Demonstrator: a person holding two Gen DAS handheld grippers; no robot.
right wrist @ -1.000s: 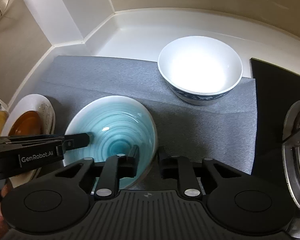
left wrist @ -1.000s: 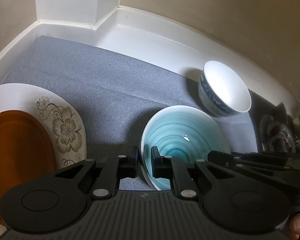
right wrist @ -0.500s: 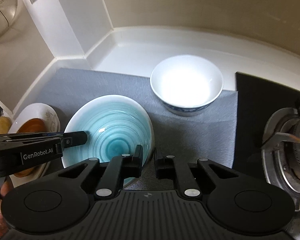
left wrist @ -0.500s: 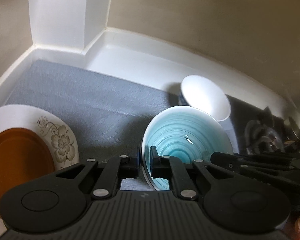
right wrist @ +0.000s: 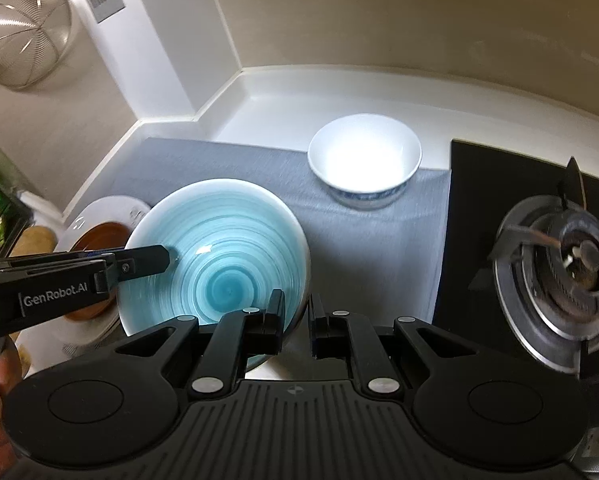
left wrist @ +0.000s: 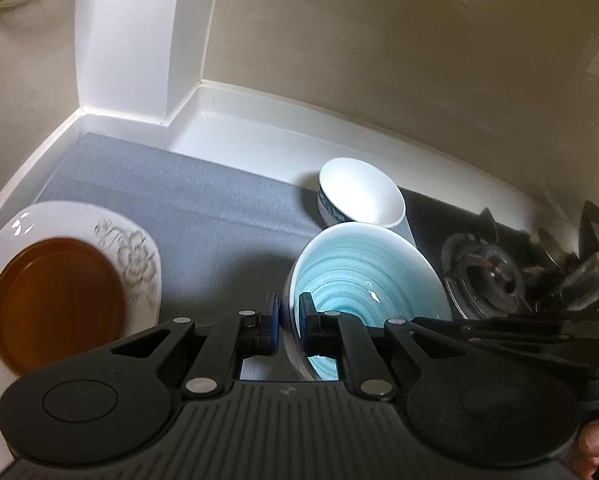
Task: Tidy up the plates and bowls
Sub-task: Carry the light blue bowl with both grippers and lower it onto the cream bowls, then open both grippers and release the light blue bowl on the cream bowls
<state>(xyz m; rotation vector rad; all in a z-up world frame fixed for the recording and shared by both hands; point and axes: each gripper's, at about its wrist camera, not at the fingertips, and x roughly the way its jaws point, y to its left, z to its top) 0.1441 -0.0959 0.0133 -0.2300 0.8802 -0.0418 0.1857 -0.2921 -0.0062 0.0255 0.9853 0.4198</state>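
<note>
Two grippers pinch teal bowl (right wrist: 219, 256) by rim, lifted above grey mat (left wrist: 203, 204). Left gripper (left wrist: 289, 326) clamps left rim, right gripper (right wrist: 295, 322) right rim; one finger inside, one outside. White bowl (right wrist: 365, 156) beyond; brown plate (left wrist: 55, 300) left of teal bowl.

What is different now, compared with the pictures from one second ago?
The teal bowl has been lifted off the grey mat, held by both tools: the left tool and the right tool each stay clamped on its rim. Nothing was released. The white bowl, the flowered plate and the brown plate on it have not moved.
</note>
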